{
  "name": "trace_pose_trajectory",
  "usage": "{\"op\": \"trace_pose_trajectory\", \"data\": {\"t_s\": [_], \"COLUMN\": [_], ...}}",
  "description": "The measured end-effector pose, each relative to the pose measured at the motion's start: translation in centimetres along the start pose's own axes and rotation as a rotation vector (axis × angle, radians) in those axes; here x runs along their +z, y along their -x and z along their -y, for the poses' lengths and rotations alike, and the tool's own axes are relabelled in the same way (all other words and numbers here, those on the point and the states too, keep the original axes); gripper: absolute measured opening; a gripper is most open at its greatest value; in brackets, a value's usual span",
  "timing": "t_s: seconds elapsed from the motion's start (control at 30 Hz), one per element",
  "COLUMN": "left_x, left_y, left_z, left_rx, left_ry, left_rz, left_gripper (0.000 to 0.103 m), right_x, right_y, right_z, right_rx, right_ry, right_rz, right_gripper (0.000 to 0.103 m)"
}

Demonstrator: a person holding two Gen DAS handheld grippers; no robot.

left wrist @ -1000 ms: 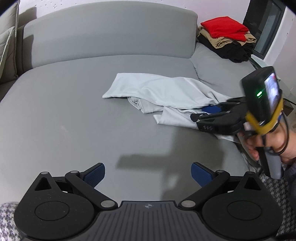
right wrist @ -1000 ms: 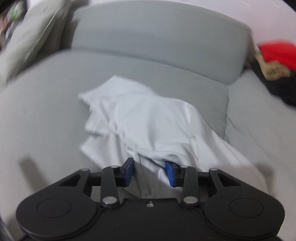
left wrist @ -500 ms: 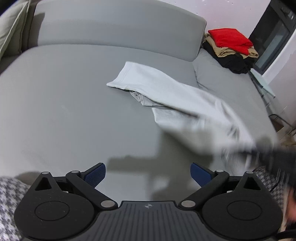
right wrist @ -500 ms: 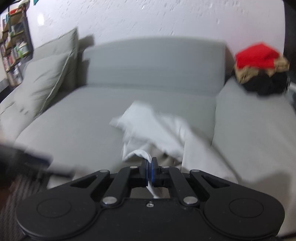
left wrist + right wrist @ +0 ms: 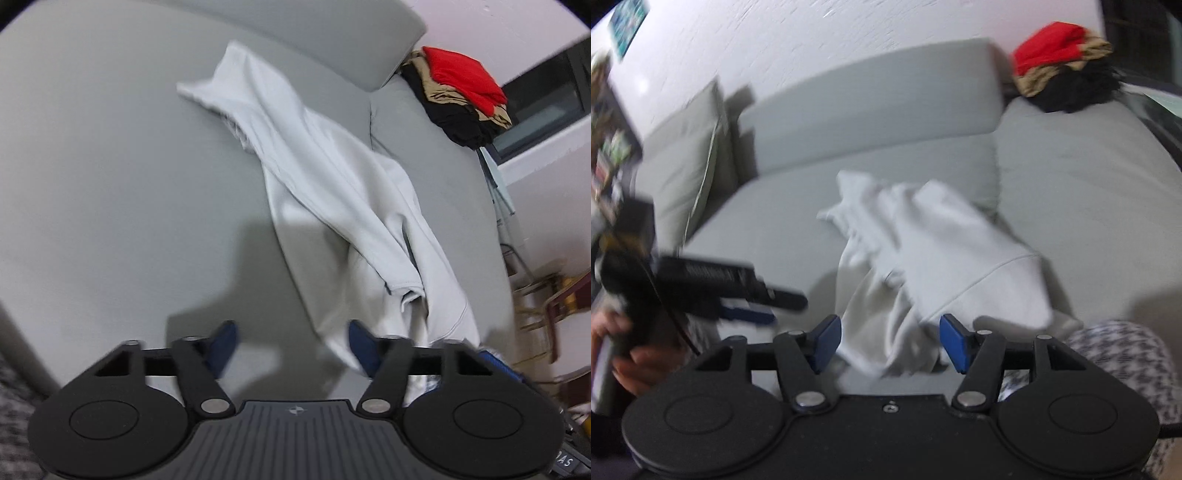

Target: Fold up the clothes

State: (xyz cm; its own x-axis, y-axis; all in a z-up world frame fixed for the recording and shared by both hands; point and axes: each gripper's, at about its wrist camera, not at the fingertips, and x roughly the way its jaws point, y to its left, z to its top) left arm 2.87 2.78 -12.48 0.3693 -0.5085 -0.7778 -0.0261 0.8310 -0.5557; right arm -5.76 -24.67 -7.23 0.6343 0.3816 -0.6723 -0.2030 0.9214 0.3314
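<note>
A light grey garment (image 5: 332,192) lies stretched from the sofa's back toward its front edge; it also shows crumpled in the right wrist view (image 5: 934,251). My left gripper (image 5: 291,350) is open over the sofa seat, its right finger at the garment's near end. My right gripper (image 5: 886,341) is open just above the garment's near end, holding nothing. The left gripper also shows in the right wrist view (image 5: 768,306) at the left, close to the garment.
The grey sofa seat (image 5: 110,184) fills both views. A stack of folded clothes, red on top (image 5: 461,81), sits at the sofa's back right corner (image 5: 1056,48). A pillow (image 5: 683,162) leans at the left. A houndstooth-patterned fabric (image 5: 1115,362) is at lower right.
My right gripper shut on the garment, pulled it toward the sofa's front edge, then opened and let it go. My left gripper moved right toward the garment's near end.
</note>
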Motion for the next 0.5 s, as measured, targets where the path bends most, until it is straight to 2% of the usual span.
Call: {"op": "trace_pose_trajectory", "data": {"t_s": [0.13, 0.3, 0.4, 0.5], "left_x": [-0.3, -1.4, -1.6, -1.7], "left_y": [-1.4, -3.2, -3.7, -3.3], "left_z": [-0.3, -1.0, -2.0, -3.1], "left_rx": [-0.144, -0.272, -0.324, -0.333], "left_ry": [0.102, 0.214, 0.295, 0.371], "left_rz": [-0.063, -0.168, -0.161, -0.109], "left_gripper": [0.049, 0.048, 0.046, 0.041], "right_x": [0.3, -0.1, 0.0, -0.1], "right_y": [0.6, 0.6, 0.4, 0.4], "right_z": [2.0, 2.7, 2.6, 2.5], "right_rx": [0.021, 0.042, 0.045, 0.046], "right_ry": [-0.142, -0.173, -0.168, -0.163], "right_rz": [0.033, 0.052, 0.054, 0.056], "right_gripper": [0.058, 0.06, 0.061, 0.064]}}
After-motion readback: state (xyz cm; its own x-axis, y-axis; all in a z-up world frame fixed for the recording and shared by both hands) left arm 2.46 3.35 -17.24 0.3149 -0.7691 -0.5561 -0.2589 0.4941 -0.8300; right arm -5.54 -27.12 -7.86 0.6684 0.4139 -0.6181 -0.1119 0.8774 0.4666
